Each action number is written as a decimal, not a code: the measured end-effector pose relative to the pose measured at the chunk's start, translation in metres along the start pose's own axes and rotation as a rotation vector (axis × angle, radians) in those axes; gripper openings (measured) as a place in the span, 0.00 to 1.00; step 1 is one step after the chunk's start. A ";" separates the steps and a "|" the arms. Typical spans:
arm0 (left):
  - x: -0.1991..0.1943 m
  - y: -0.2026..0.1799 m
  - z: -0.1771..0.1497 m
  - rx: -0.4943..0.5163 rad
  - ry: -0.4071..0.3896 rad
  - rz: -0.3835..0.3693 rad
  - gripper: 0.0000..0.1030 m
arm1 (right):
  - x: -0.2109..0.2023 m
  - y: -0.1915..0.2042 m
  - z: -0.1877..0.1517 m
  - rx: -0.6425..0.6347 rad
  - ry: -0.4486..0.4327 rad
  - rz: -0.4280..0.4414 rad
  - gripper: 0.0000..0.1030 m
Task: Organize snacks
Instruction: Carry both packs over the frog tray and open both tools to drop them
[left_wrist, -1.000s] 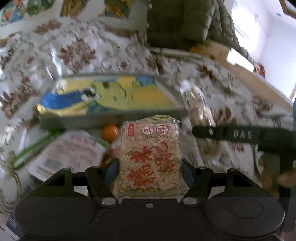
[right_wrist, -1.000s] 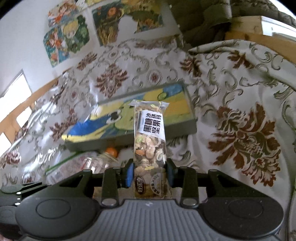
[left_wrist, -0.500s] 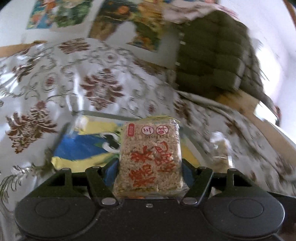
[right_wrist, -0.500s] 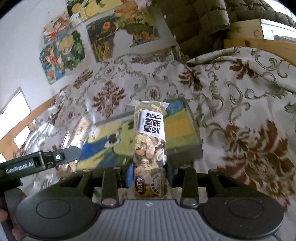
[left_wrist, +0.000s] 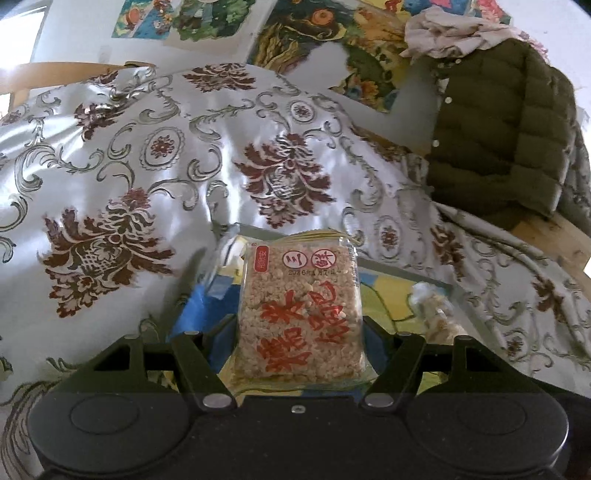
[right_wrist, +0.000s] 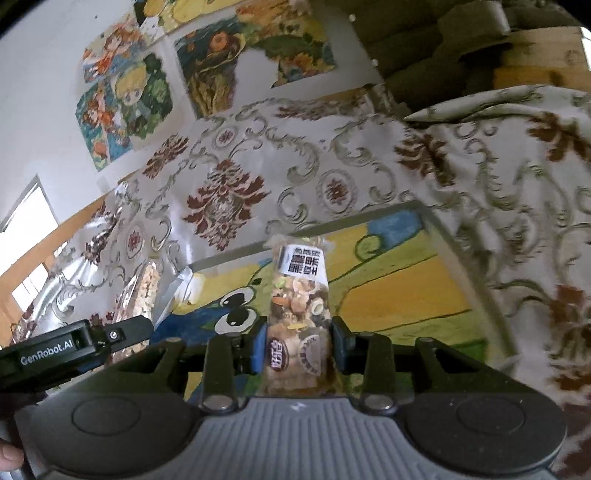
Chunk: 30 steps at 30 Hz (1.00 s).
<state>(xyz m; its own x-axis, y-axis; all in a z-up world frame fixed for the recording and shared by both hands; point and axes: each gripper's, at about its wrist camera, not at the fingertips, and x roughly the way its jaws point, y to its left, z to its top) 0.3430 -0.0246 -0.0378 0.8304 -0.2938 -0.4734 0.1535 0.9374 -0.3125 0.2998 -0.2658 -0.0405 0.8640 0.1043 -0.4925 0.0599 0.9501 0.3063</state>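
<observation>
My left gripper (left_wrist: 299, 328) is shut on a square puffed-rice cake packet (left_wrist: 300, 314) with red characters, held over the near left part of a shallow box (left_wrist: 417, 291) with a yellow, green and blue cartoon print. My right gripper (right_wrist: 298, 345) is shut on a long clear nut bar packet (right_wrist: 297, 306) with a black and white label, held over the same box (right_wrist: 399, 288). The left gripper (right_wrist: 74, 345) and its packet show at the left of the right wrist view. The nut bar tip (left_wrist: 432, 314) shows at the right of the left wrist view.
A glossy white cloth with brown floral print (left_wrist: 147, 177) covers the surface around the box. An olive padded jacket (left_wrist: 509, 140) hangs at the back right. Cartoon posters (right_wrist: 125, 96) hang on the wall behind.
Both grippers have moved forward and up over the box, still holding their packets. The loose snacks in front of the box have dropped out of view.
</observation>
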 end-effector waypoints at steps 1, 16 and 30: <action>0.003 0.000 0.000 0.003 0.006 0.005 0.70 | 0.007 0.003 -0.001 -0.010 0.003 0.002 0.38; 0.032 -0.003 -0.015 0.053 0.129 0.019 0.71 | 0.036 0.015 -0.014 -0.066 0.083 -0.032 0.46; 0.001 0.006 0.000 -0.047 0.083 0.010 0.85 | -0.002 0.016 0.003 -0.067 0.019 -0.093 0.83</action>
<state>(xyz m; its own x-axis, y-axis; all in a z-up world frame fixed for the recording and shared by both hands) 0.3444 -0.0187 -0.0400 0.7841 -0.3009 -0.5429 0.1183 0.9310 -0.3452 0.3004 -0.2515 -0.0322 0.8464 0.0195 -0.5323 0.1054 0.9735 0.2032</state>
